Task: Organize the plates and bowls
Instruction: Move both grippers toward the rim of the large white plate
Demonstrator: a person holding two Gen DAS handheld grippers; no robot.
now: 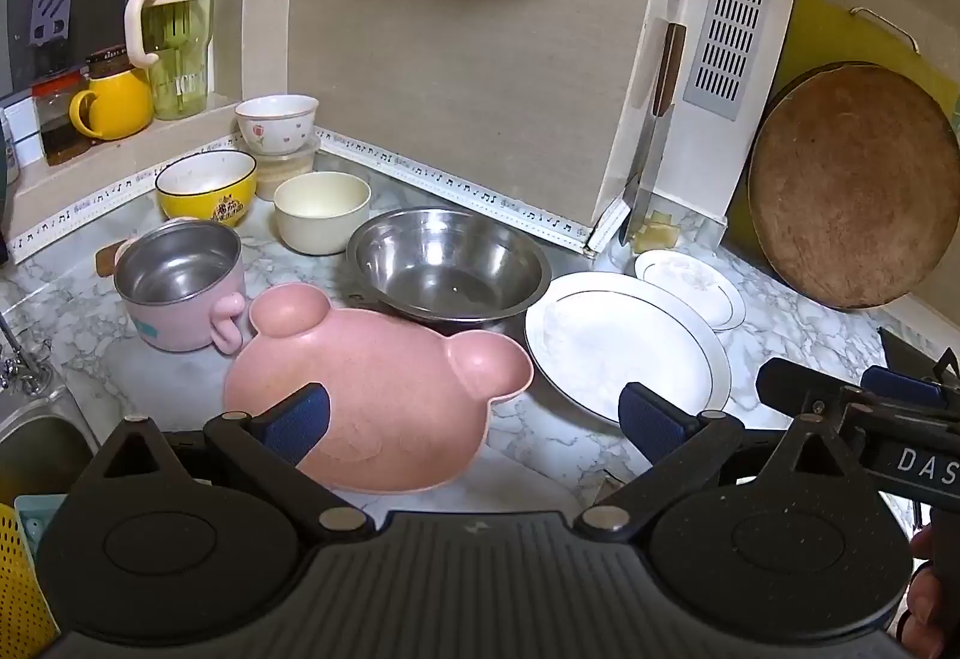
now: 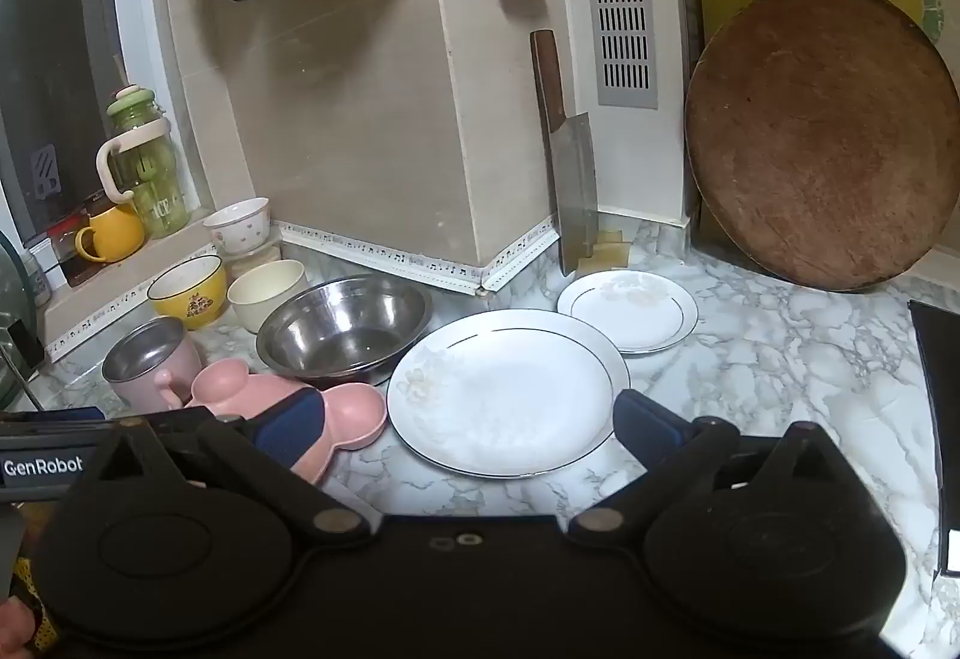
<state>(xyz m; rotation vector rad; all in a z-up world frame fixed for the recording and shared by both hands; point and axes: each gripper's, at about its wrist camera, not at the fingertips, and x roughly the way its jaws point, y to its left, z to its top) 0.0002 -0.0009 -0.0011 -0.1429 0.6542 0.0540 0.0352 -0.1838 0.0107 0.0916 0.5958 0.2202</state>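
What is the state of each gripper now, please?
Left gripper: open, holding nothing, above the pink plate.
Right gripper: open, holding nothing, above the big white plate.

left gripper [image 1: 474,419]: showing matte black body, navy blue finger pads [image 1: 297,422], silver pivot screws | right gripper [image 2: 468,425]: showing same black build, white "GenRobot" lettering on its neighbour

Soft, even indoor light; mild glare on steel bowl [image 1: 449,263]; sharp focus; heavy fisheye bending, dark corner vignetting.
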